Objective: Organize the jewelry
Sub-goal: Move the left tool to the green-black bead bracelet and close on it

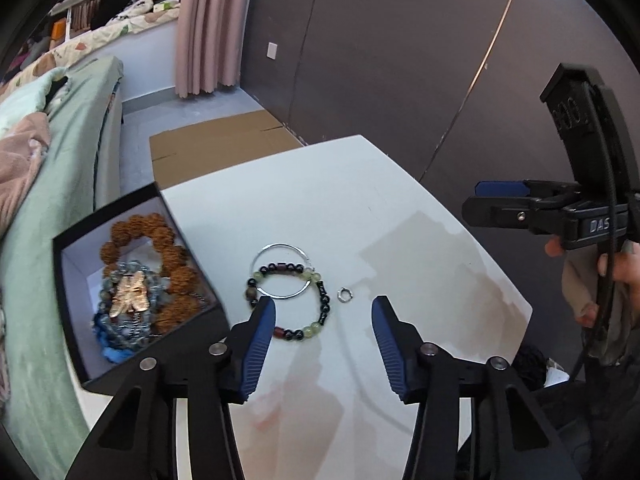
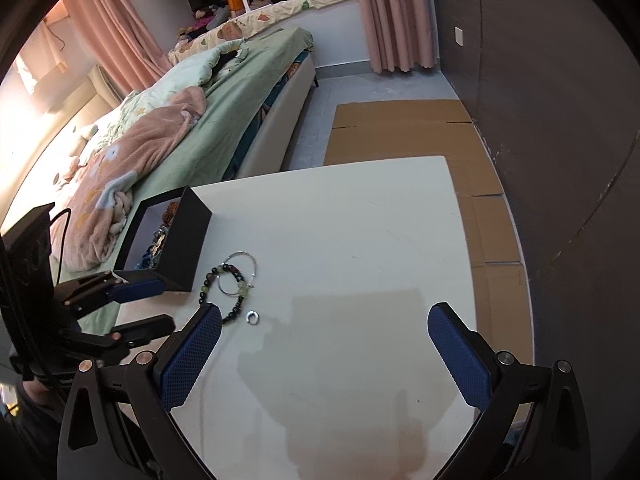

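A black jewelry box [image 1: 192, 248] stands at the left of the white table [image 1: 340, 200] and holds a brown bead bracelet [image 1: 160, 236], blue beads and a gold pendant [image 1: 130, 294]. Beside it lie a beaded bracelet [image 1: 316, 308] of green and black beads, a thin silver hoop [image 1: 282, 246] and a small silver ring [image 1: 344, 295]. My left gripper [image 1: 324, 308] is open, just above the beaded bracelet. My right gripper [image 2: 324, 316] is open and empty over bare table, with the ring [image 2: 253, 318] to its left. The box [image 2: 184, 236] also shows there.
A bed [image 2: 208, 128] with green sheets and a pink blanket runs along the table's left side. Flattened cardboard [image 2: 400, 128] lies on the floor beyond the table. A dark wall [image 1: 400, 60] stands at the right. Pink curtains [image 1: 208, 28] hang behind.
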Demonstrator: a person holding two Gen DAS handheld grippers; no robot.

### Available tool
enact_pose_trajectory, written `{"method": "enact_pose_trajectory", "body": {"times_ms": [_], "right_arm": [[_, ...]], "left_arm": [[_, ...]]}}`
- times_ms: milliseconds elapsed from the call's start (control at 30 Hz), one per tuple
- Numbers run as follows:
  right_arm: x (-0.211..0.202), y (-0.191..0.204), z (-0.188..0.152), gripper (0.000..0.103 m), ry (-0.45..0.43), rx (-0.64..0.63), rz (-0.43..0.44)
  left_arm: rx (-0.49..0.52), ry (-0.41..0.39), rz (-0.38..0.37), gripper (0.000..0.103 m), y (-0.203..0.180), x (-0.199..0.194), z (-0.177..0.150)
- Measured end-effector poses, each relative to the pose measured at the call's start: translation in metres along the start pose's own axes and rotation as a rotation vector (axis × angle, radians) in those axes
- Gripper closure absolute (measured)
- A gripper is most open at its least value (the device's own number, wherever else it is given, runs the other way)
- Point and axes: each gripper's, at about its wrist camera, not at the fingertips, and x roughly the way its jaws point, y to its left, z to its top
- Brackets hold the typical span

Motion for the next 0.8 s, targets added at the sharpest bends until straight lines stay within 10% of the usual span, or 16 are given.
{"method": "enact_pose_trajectory", "body": {"times_ms": [800], "right_arm": [[0.012, -0.002, -0.003, 0.017, 0.038, -0.040, 0.007]], "left_arm": [[0.042, 0.080, 0.152, 0.096, -0.019, 0.066, -0.004]]}}
